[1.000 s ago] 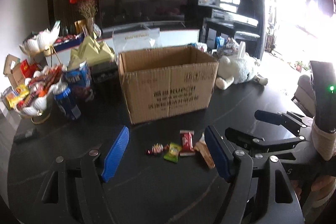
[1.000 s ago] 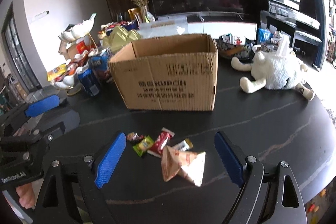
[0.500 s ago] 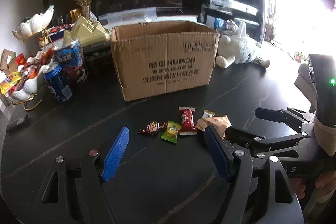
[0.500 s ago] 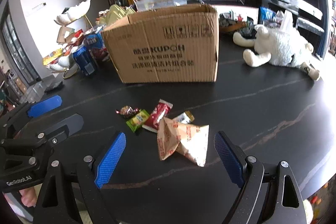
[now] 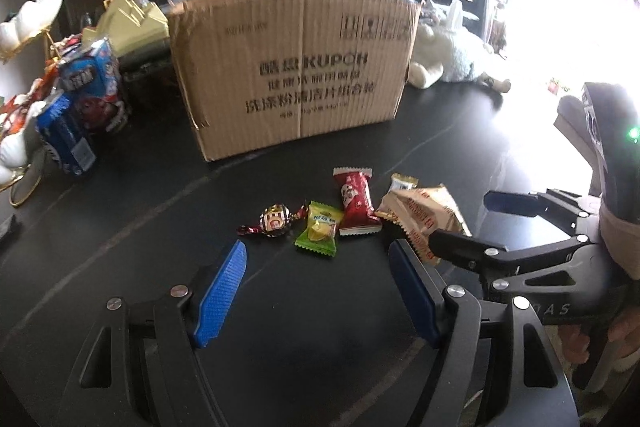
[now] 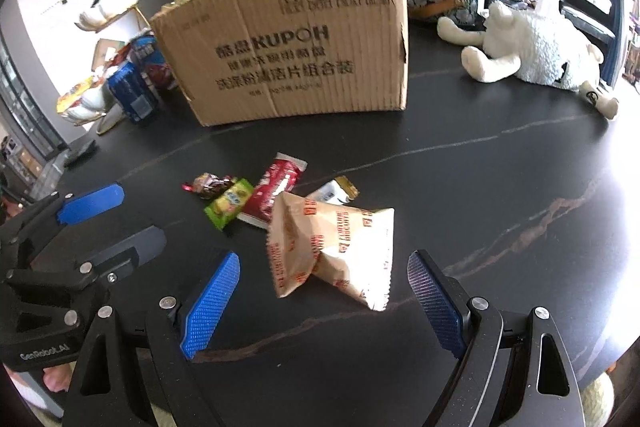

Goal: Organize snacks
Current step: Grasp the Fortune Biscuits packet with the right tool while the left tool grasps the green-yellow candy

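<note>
Loose snacks lie on the black table in front of an open cardboard box (image 5: 292,67) (image 6: 288,43): a dark round foil candy (image 5: 274,219) (image 6: 209,184), a green candy (image 5: 319,229) (image 6: 230,201), a red bar (image 5: 355,202) (image 6: 276,187), a small white-gold packet (image 5: 404,183) (image 6: 334,191) and a beige triangular snack bag (image 5: 424,217) (image 6: 332,247). My left gripper (image 5: 318,261) is open, just short of the green candy. My right gripper (image 6: 324,275) is open, with the beige bag between its fingers and not touching them.
Blue cans and snack packs (image 5: 76,107) and a white swan dish (image 5: 16,23) stand left of the box. A white plush sheep (image 6: 532,47) lies at the right. The table edge (image 6: 616,327) curves near my right gripper.
Both grippers have moved forward and down toward the snacks. The beige bag now sits between my right fingers. Both stay open.
</note>
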`<state>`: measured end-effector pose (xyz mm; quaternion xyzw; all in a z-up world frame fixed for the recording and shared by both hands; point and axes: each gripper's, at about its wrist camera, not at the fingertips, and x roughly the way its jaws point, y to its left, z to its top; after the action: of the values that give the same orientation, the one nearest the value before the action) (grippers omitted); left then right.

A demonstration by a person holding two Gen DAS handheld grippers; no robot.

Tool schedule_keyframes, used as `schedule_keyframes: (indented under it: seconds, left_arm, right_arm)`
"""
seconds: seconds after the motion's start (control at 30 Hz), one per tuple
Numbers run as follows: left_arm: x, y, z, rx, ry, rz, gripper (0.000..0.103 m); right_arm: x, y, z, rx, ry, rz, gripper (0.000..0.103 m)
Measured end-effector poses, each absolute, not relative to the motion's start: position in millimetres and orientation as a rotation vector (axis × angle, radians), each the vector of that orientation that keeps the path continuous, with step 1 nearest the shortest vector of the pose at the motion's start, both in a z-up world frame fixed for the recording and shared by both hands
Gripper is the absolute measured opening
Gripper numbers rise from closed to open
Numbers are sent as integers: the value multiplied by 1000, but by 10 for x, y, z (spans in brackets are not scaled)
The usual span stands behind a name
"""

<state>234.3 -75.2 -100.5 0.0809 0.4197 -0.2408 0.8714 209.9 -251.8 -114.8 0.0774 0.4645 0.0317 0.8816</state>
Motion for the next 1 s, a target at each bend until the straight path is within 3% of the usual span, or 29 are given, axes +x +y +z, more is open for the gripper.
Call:
schedule_keyframes:
  seconds: [0.17,0.4,0.87,1.0]
  left_arm:
    - [2473,-762,-1171,173,917,-530,71]
    - [2589,-806,-1362,175,961,-543,60]
    - [2795,-970,-1419,189,960,-559,46]
    - [2830,-997,-1439,181,969,-568,40]
  right_arm:
    - [2177,-2497,-1240,145,987,53,87]
    - [2253,-2513,-1364,145,1022,40,87]
    - [2303,-2565,-1425,167,1017,32,87]
    - [2300,-2568,-1418,170,1011,31,80]
